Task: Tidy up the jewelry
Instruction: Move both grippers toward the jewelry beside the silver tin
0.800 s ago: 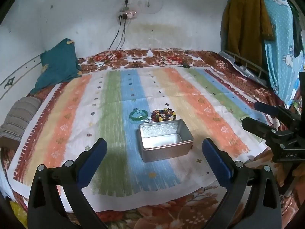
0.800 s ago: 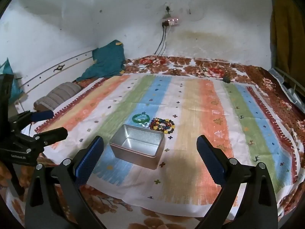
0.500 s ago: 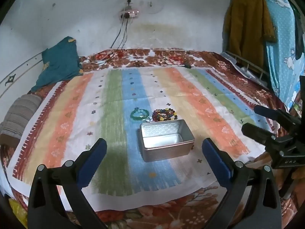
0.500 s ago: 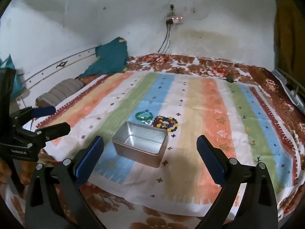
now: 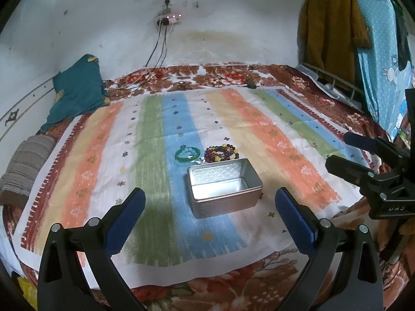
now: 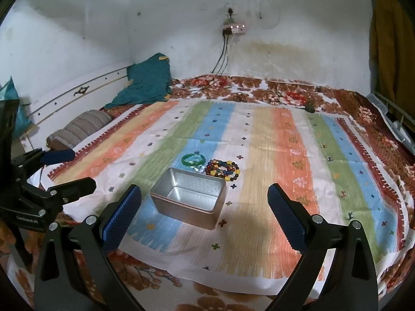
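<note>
Silver tin (image 5: 223, 187) unlabelled, bead bracelets (image 5: 220, 152) behind, left claw (image 5: 210, 210) and right claw (image 6: 204, 206) both released

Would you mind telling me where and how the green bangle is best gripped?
Grip the green bangle on its far-left arc, coming from above with one finger inside the ring. It lies flat, and its near-right side crowds the tin and bead bracelet.
</note>
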The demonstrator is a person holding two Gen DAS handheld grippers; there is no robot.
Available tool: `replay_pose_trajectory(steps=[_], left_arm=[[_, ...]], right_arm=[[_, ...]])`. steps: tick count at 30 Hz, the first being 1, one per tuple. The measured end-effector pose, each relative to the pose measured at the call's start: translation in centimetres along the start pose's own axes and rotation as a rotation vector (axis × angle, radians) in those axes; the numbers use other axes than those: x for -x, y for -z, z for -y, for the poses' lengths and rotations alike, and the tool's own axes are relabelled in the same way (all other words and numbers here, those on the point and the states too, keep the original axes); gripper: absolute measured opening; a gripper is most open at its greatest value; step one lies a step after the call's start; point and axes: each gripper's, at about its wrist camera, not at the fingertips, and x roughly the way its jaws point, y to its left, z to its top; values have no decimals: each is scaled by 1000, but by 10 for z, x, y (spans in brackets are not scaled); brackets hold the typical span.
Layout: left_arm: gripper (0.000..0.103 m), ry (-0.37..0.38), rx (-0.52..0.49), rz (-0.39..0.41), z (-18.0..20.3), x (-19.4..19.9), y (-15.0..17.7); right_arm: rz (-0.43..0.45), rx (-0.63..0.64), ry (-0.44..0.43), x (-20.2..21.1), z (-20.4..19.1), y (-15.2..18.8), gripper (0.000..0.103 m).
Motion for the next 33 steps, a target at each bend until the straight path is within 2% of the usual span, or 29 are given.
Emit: replay_pose_trajectory(steps=[16,25,33], left_arm=[[97,-21,56,-22,-10,-3,-2],[98,-33,49,-34,-10,-8,-2],[98,-56,82,-62,-15,-17,-6]], right_arm=[[-8,-44,11,-5,12,-1,99],[-37,-39,21,-15,9,-2,99],[-84,-52,11,-30,10,-5,99]])
